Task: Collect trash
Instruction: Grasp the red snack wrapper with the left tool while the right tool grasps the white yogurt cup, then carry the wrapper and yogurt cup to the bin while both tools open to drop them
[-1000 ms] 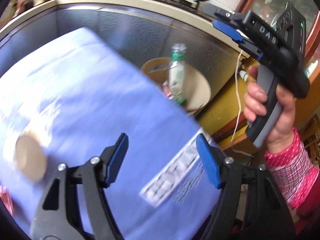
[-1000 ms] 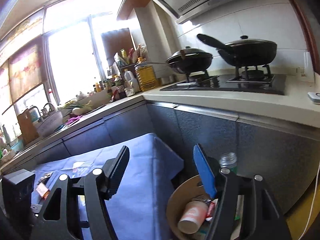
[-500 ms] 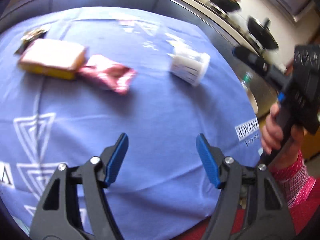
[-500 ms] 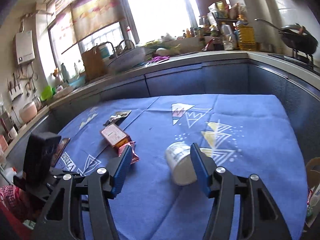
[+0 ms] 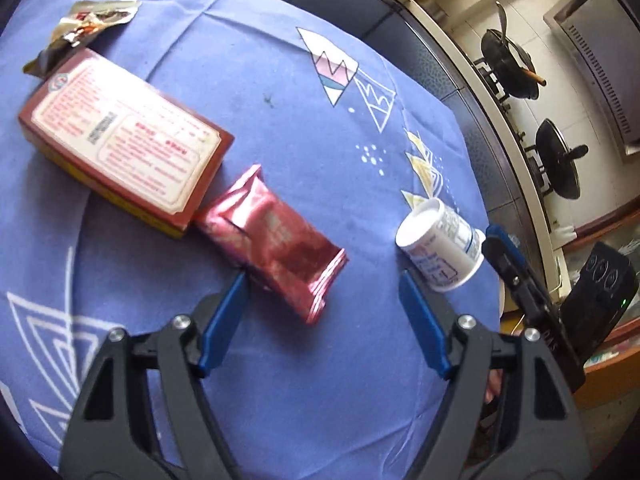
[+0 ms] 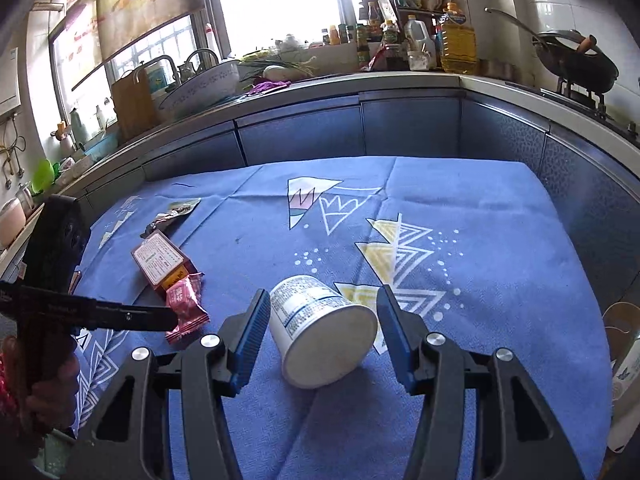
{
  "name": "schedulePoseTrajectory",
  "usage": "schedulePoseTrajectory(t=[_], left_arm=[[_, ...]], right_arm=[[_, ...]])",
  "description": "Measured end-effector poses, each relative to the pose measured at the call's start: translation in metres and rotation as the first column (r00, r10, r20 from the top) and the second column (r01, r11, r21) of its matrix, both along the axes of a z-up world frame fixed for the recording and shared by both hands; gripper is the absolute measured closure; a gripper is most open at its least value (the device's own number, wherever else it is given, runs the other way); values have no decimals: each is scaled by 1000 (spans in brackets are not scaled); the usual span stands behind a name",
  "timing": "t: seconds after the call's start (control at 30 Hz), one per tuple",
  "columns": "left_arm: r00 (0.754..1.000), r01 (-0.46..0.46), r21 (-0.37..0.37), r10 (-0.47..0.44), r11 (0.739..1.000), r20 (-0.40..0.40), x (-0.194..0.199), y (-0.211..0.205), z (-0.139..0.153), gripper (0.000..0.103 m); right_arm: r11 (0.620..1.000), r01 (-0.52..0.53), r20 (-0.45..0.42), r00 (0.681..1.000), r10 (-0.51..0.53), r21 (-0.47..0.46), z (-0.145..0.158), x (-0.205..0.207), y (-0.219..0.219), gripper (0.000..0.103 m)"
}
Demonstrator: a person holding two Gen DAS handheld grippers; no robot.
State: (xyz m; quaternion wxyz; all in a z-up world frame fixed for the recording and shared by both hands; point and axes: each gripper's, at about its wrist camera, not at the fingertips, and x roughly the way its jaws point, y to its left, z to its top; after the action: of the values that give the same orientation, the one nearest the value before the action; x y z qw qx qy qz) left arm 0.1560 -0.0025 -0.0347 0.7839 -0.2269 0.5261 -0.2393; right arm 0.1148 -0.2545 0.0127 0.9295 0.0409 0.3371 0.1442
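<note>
Found cup (image 6: 320,328) on its side on the table (image 6: 500,220), wide end toward the right wrist camera, between the fingers (image 6: 250,332) of the right gripper (image 6: 323,298), these just closing yet moderately apart and clear of both walls. Judged light, thin-walled, apt to roll or crush: best taken across the body near the stiffer wide end, with gentle pressure. Found left gripper (image 5: 322,278) just opening, wide, over the near end of the wrapper (image 5: 272,236), judged soft and slick, nothing pressed.

Bare cloth (image 6: 472,208) lies beyond the cup (image 6: 320,332); box (image 6: 160,258) crowds its left
</note>
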Motion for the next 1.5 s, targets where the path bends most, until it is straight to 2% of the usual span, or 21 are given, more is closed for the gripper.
schedulePoseTrajectory(t=[0.07, 0.13, 0.23, 0.4, 0.47, 0.53, 0.63, 0.73, 0.87, 0.93, 1.13, 1.3, 1.33, 1.37, 1.5], left_arm=[[1000, -11, -9, 10, 1000, -14, 10, -6, -2, 30], [1000, -5, 17, 5, 1000, 1, 18, -15, 1, 30], [999, 19, 111, -23, 994, 31, 28, -33, 6, 30], [995, 38, 260, -60, 965, 78, 39, -61, 10, 30], [993, 35, 309, -69, 951, 101, 42, -69, 10, 46], [990, 41, 341, -84, 939, 111, 43, -74, 9, 67], [991, 64, 315, -99, 947, 96, 39, -71, 7, 77], [988, 77, 324, -116, 943, 103, 28, -66, 6, 87], [986, 103, 282, -135, 954, 97, 8, -55, 5, 88], [984, 120, 260, -148, 958, 94, -3, -52, 5, 88], [986, 142, 187, -157, 972, 64, -21, -44, 4, 88], [987, 137, 170, -149, 976, 61, -26, -37, 8, 88], [987, 136, 172, -149, 976, 63, -26, -37, 10, 88], [987, 136, 174, -149, 975, 66, -27, -36, 11, 88], [986, 137, 182, -152, 974, 70, -28, -39, 15, 88]], right_arm=[[1000, -5, -20, 1000, 5, 22, -5, 4, -2, 48], [999, -15, -31, 999, 16, 39, -10, 5, -2, 48], [999, -42, -33, 999, 43, 30, -14, 3, 4, 48], [998, -55, -43, 998, 55, 12, -21, 5, 8, 47], [998, -53, -47, 997, 54, 18, -24, 9, 9, 46], [999, -49, -47, 998, 50, 22, -25, 11, 10, 44], [999, -34, -52, 998, 36, 32, -25, 12, 8, 43], [998, -18, -49, 999, 21, 53, -24, 4, 2, 43], [995, 30, -39, 999, -26, 100, -24, -11, -12, 42], [990, 44, -36, 999, -39, 135, -25, -12, -19, 35], [980, 33, -89, 996, -16, 196, -32, 11, -21, 25], [970, 4, -141, 990, 31, 243, -39, 27, -11, 25], [966, 1, -143, 989, 37, 258, -40, 27, -10, 34], [964, -2, -148, 988, 43, 266, -41, 26, -8, 37], [963, 2, -118, 993, 31, 268, -36, 16, -7, 40]])
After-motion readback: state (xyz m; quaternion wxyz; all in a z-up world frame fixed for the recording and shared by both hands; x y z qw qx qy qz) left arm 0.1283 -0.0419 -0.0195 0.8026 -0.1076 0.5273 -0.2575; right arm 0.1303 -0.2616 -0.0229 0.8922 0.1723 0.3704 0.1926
